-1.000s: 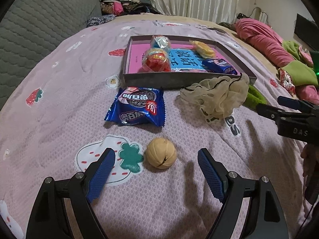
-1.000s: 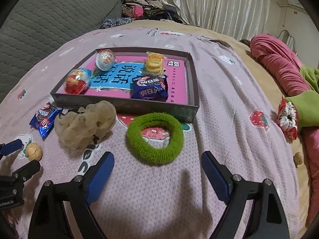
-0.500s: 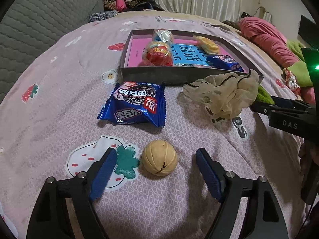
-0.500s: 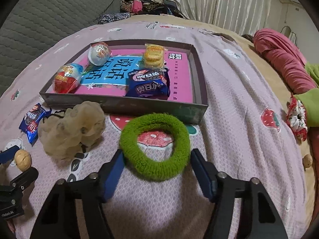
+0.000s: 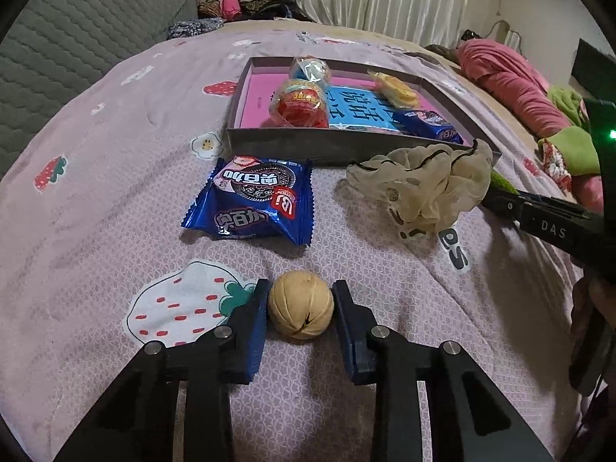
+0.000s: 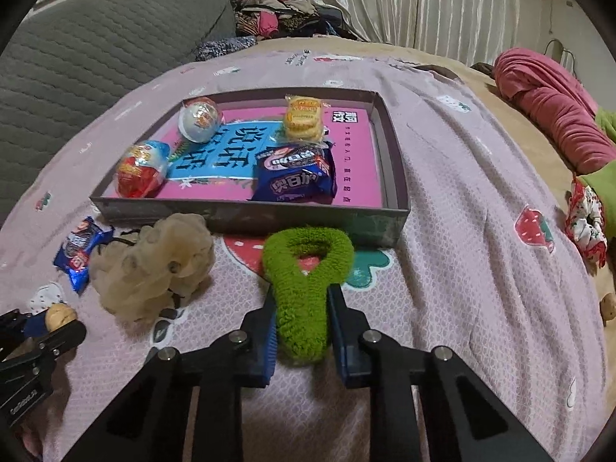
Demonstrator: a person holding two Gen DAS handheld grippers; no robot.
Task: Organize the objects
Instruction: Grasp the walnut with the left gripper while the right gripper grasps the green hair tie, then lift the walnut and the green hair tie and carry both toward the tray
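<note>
Left gripper (image 5: 300,310): jaws clenched on the walnut (image 5: 300,310), which rests on the bed sheet (image 5: 96,200) at 6 o'clock of the blue biscuit packet (image 5: 250,200). The walnut is judged light, hard and round, so it may roll out unless gripped across its widest part, as is done here. Right gripper (image 6: 301,321): jaws clenched on the green hair ring (image 6: 306,281), squeezed into a keyhole shape just at 6 o'clock of the box (image 6: 392,154). The ring is judged soft and springy; a hold on the pinched band should serve. The beige scrunchie (image 6: 154,265) lies between both. Only the right wrist view shows the ring whole and the box's free space at 3 o'clock; only the left view shows the walnut's seam.
</note>
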